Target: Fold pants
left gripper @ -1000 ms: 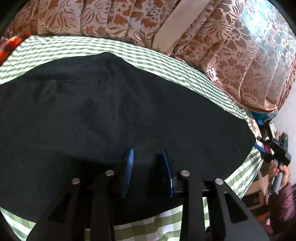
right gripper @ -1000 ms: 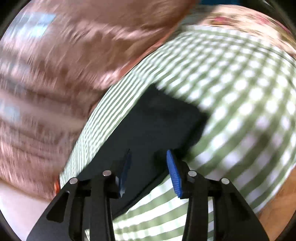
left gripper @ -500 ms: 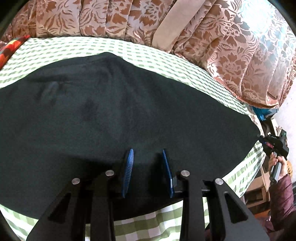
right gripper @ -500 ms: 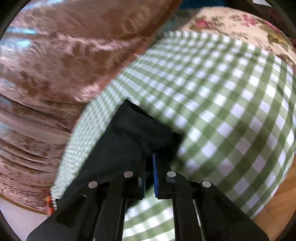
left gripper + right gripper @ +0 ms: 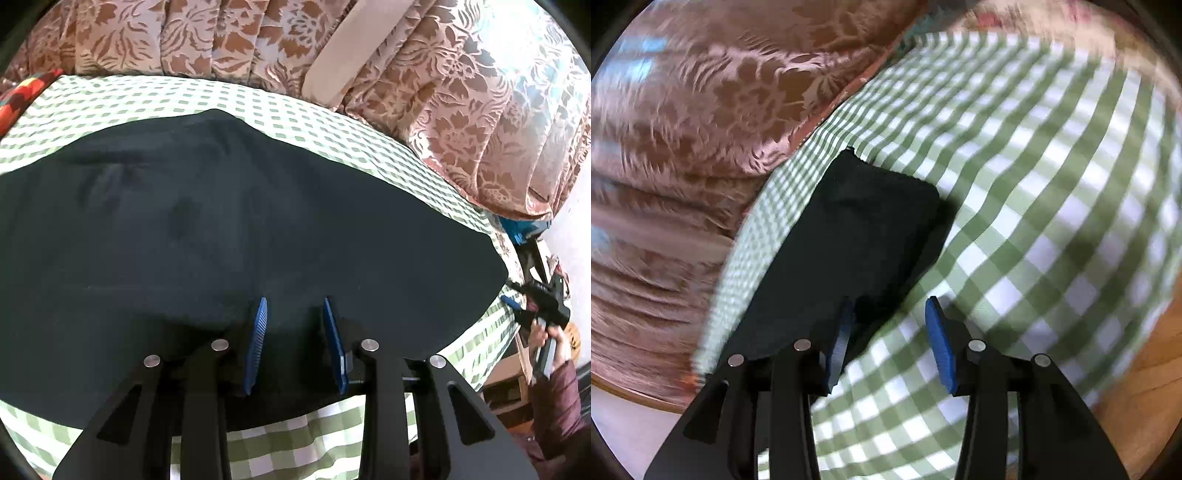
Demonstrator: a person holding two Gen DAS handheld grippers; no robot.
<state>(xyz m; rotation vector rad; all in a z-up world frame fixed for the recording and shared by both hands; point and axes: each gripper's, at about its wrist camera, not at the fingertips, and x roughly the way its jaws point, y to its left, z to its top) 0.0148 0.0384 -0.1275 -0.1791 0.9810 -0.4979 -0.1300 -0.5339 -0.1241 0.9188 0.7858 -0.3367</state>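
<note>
Black pants lie flat across a green-and-white checked tablecloth. My left gripper is open and empty, its blue pads hovering over the near edge of the pants. In the right wrist view the narrow end of the pants lies on the cloth. My right gripper is open and empty, with its left finger over the pants' edge and its right finger over bare cloth. It also shows at the far right of the left wrist view.
Brown floral curtains hang behind the table. A red patterned cloth sits at the far left. The wooden table edge shows at the right. A hand in a maroon sleeve holds the right gripper.
My right gripper was shut on the pants' end half a second ago and is now open, the fabric released onto the cloth. My left gripper stays open in place.
</note>
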